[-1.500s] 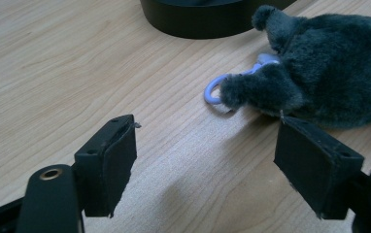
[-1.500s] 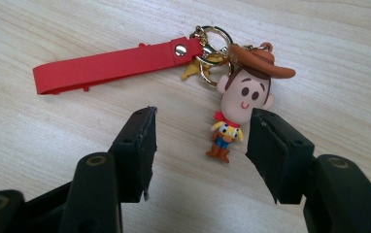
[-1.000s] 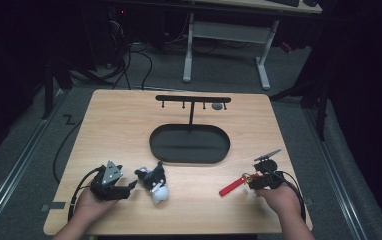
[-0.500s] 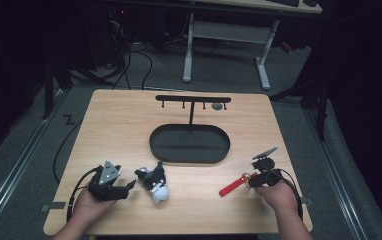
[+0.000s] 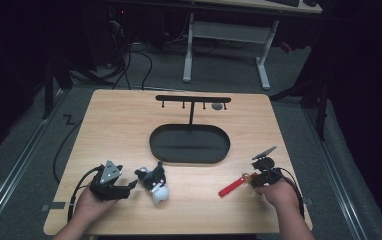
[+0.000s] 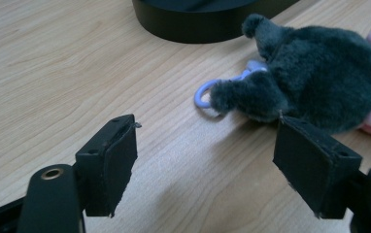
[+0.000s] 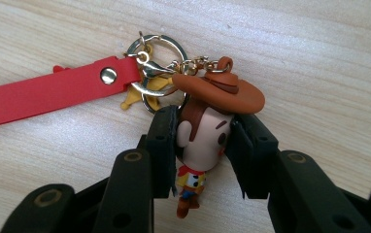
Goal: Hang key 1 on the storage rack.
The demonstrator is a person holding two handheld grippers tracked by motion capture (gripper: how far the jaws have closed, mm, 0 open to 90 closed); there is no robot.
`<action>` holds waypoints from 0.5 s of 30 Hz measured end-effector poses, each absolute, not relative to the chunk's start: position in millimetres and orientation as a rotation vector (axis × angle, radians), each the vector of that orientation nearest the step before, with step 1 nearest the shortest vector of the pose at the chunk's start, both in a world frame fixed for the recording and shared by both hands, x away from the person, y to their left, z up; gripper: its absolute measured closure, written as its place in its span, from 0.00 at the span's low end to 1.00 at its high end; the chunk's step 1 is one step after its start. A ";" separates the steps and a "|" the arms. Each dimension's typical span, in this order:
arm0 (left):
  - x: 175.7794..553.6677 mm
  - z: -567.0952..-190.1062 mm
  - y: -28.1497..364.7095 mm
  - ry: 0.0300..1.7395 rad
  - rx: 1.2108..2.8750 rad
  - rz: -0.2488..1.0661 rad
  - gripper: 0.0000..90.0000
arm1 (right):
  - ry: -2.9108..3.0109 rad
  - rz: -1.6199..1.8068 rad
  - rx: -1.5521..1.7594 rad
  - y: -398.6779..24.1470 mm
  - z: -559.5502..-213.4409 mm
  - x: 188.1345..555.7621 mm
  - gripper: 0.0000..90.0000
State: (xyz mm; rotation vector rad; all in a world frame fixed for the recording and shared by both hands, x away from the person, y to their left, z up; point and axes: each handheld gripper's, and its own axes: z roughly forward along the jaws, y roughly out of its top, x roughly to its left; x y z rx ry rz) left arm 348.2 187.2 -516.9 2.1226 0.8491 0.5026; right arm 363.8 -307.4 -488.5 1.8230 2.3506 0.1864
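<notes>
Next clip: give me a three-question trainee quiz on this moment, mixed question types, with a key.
1. True or false: the right gripper has its jaws closed on the head of the cowboy figure keychain.
2. What lies nearest the left gripper? A) a red strap B) a dark plush toy C) a metal spoon
3. What colour is the strap joined to the keychain's ring?

Key:
1. True; the pads press both sides of the head.
2. B; the plush toy lies just past the open jaws, not between them.
3. Red.
</notes>
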 end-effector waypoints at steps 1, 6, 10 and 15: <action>349.3 -517.5 186.9 0.850 2.126 0.498 0.27 | 2.349 0.208 1.835 -308.8 -489.0 363.6 0.71; 351.3 -519.2 187.8 0.853 2.132 0.483 0.27 | 2.362 0.190 1.851 -309.8 -488.3 366.0 0.71; 351.6 -517.3 189.5 0.858 2.127 0.486 0.28 | 2.371 0.176 1.840 -308.5 -487.9 366.9 0.72; 348.4 -517.1 191.0 0.863 2.114 0.477 0.29 | 2.411 0.148 1.751 -299.9 -478.5 363.0 0.74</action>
